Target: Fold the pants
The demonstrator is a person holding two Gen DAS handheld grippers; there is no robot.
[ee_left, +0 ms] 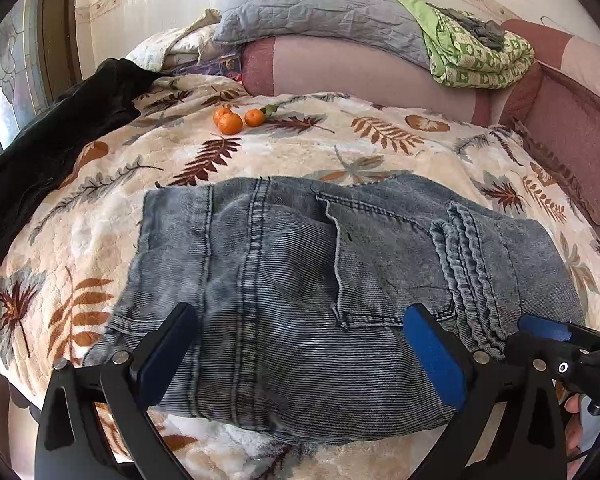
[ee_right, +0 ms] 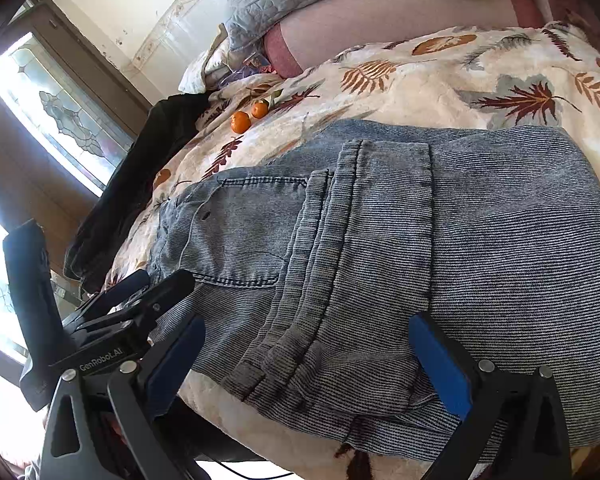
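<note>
Nearest the left wrist camera, the left gripper (ee_left: 300,356) stands spread wide, its two blue pads over the near part of the pants (ee_left: 300,280) with nothing pinched between them. In the right wrist view the right gripper (ee_right: 308,364) is likewise wide apart and holds nothing, one pad on each side of the ribbed waistband (ee_right: 296,320). The left tool shows in that view at the lower left, and the right tool shows at the far right of the left wrist view, with part of a hand (ee_left: 576,432) below it.

The pants, faded grey-blue denim, lie folded into a squarish stack on the blanket (ee_left: 100,240), close to the bed's near edge. A back pocket (ee_left: 380,264) faces up, and the waistband lies doubled across the stack.

Beyond the pants, on the leaf-patterned blanket, sit small oranges (ee_left: 236,120), well apart from the denim. A dark garment (ee_left: 60,140) is draped along the left edge of the bed. Farthest back, a grey quilted pillow (ee_left: 320,4) and a folded green patterned cloth (ee_left: 476,56) rest on a pink bolster (ee_left: 340,72) against the wall, with a patterned glass window (ee_right: 60,104) at the left.
</note>
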